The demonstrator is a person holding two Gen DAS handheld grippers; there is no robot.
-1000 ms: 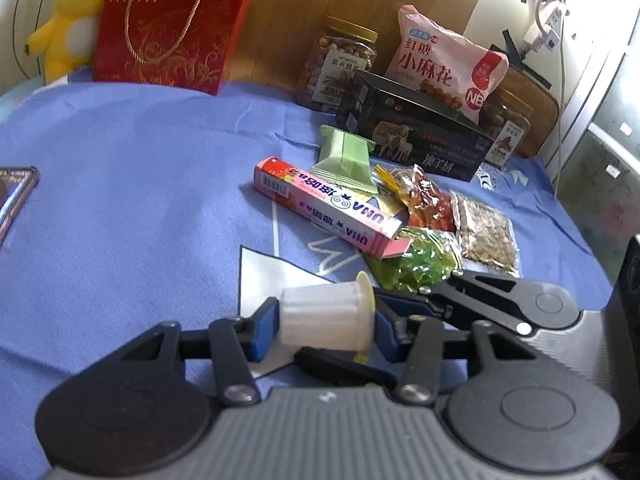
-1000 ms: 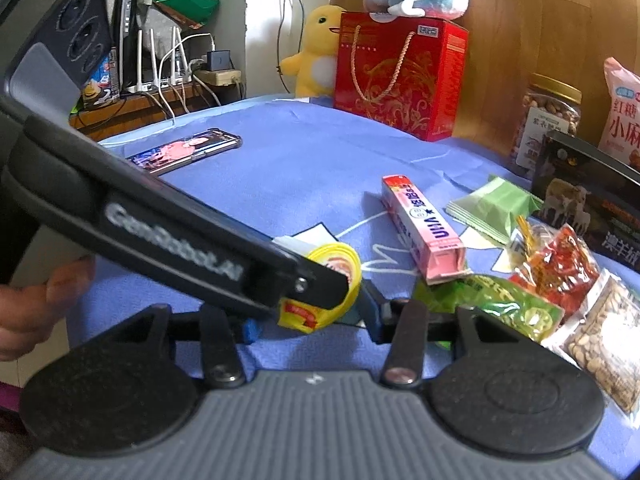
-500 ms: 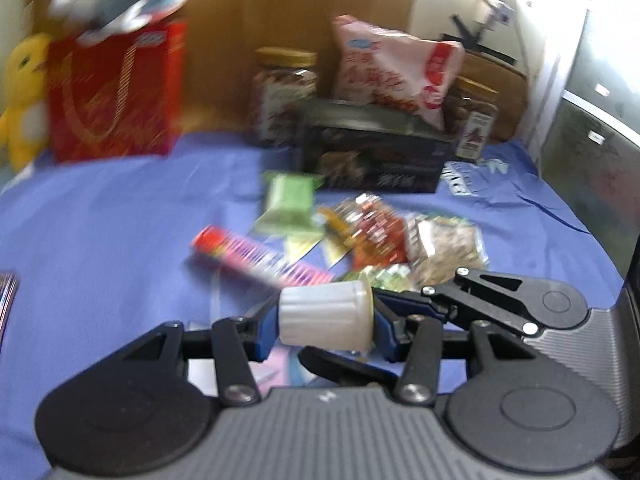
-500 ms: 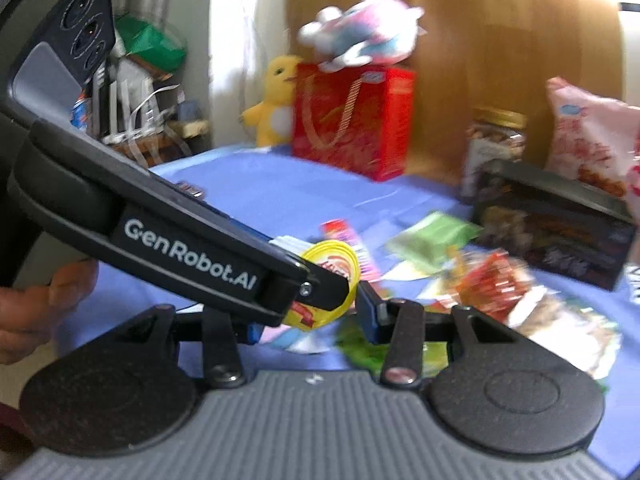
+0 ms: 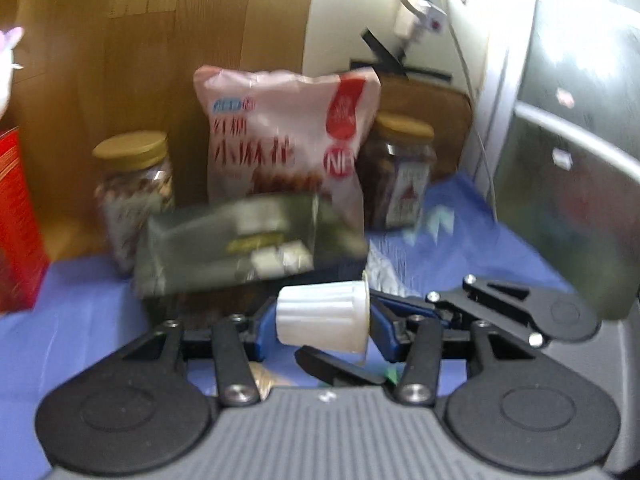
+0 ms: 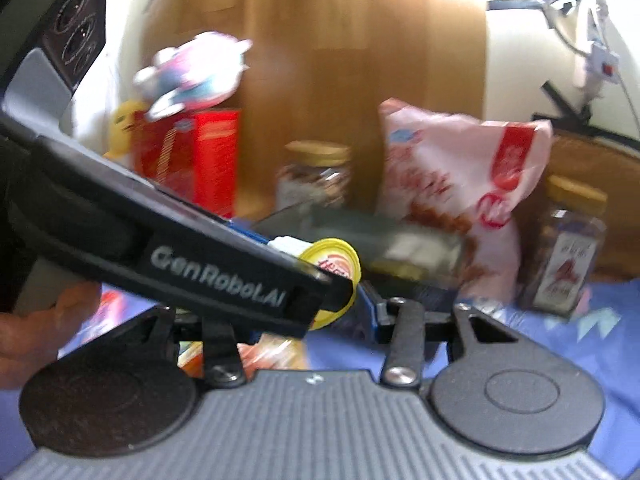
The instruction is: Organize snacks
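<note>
Fingers (image 5: 264, 324) of the left gripper (image 5: 322, 322) clench a white cup (image 5: 322, 318) on its side above the desk (image 5: 72, 312), carrying it toward the dark box (image 5: 240, 248); right fingers (image 6: 370, 308) look spread; next comes a gentle set-down.

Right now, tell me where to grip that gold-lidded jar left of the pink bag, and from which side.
Grip the left jar around its clear body below the gold lid, coming from the front-left. It stands upright, but the dark box covers its lower right and the pink bag crowds that side. The picture is blurred, so this is a judgement.
</note>
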